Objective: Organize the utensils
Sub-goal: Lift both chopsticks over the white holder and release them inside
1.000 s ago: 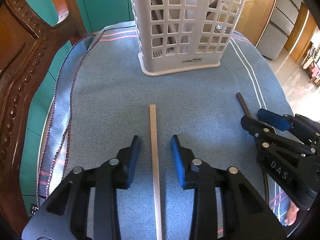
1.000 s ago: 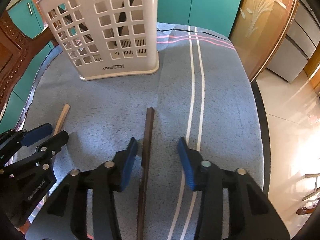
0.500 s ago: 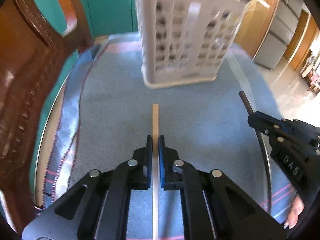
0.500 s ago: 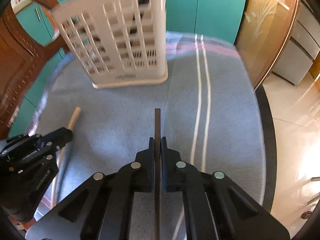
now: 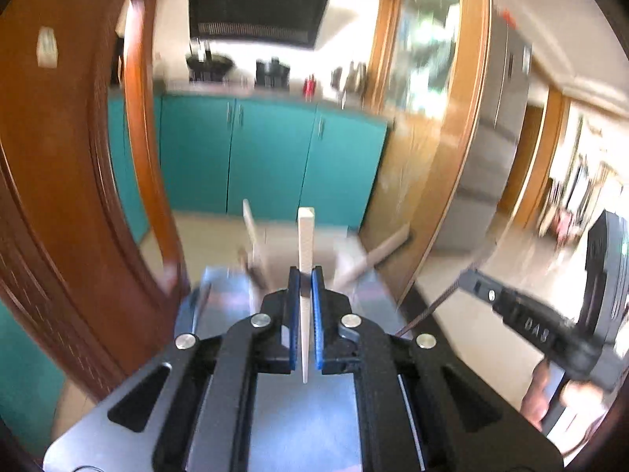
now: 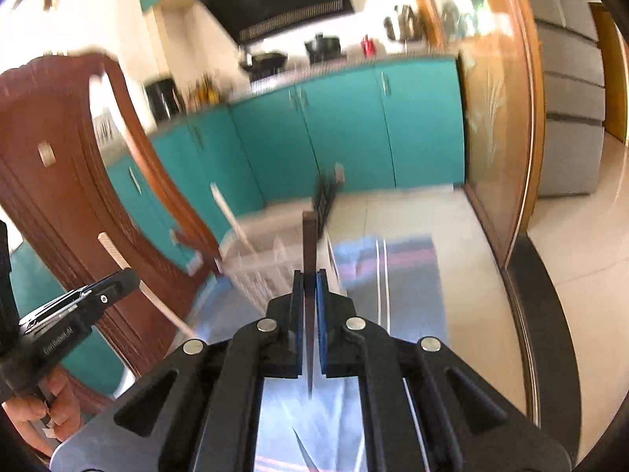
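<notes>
Two chopsticks are up off the desk, one in each gripper. Closed tight, the left gripper [image 5: 306, 275] clamps the pale chopstick [image 5: 306, 236], its tip above the white basket [image 6: 259, 251]. Likewise closed, the right gripper [image 6: 310, 277] pinches the dark chopstick [image 6: 309, 236] just right of the basket. Judging by this, the carrying step is underway; next, each tip needs tilting down into a basket slot.

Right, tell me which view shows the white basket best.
The right wrist view: the white basket shows its rim and latticed wall, though blurred, behind the dark chopstick. The left wrist view shows only a pale blur of it behind the light chopstick.
</notes>
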A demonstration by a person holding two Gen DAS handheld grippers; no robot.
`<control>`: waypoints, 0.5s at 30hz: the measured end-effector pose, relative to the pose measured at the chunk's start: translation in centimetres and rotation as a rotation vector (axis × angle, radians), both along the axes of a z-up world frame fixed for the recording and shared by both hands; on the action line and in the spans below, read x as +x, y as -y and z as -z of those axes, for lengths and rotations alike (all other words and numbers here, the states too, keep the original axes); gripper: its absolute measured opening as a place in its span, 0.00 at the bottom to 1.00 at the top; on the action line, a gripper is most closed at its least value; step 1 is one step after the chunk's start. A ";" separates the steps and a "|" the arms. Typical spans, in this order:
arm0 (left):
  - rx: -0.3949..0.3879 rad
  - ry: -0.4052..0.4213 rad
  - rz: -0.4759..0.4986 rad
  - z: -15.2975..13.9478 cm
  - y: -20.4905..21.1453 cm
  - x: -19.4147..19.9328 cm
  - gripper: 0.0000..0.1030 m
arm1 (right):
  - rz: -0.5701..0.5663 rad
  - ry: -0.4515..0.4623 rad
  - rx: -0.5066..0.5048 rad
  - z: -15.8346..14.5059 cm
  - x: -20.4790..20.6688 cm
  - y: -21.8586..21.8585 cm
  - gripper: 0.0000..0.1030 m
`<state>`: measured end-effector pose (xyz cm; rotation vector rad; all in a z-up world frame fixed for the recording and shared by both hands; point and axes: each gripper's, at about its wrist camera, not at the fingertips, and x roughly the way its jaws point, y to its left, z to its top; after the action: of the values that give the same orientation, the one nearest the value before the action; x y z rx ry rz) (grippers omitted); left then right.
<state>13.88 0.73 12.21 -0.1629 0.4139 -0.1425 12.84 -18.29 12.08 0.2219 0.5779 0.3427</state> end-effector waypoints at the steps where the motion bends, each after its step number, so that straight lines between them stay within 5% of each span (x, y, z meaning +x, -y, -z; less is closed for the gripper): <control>1: -0.017 0.029 -0.005 -0.7 -0.3 0.0 0.06 | 0.014 0.041 0.018 -1.3 -0.1 0.2 0.06; 5: -0.094 0.187 -0.064 -3.4 -1.3 -0.5 0.06 | 0.072 0.172 0.094 -5.5 0.0 1.2 0.06; 9: -0.074 0.296 -0.157 -3.8 -1.7 0.9 0.06 | 0.125 0.298 0.145 -8.1 0.6 1.3 0.06; 12: -0.039 0.255 -0.198 -1.8 -1.7 3.9 0.06 | 0.155 0.347 0.121 -7.6 2.3 0.1 0.06; 15: -0.033 0.184 -0.179 -0.2 -1.9 6.0 0.06 | 0.151 0.294 0.079 -5.6 4.5 -1.1 0.06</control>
<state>19.85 2.66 12.43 -0.2163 0.2124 0.0123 17.30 -17.18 17.68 0.2840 0.2558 0.2458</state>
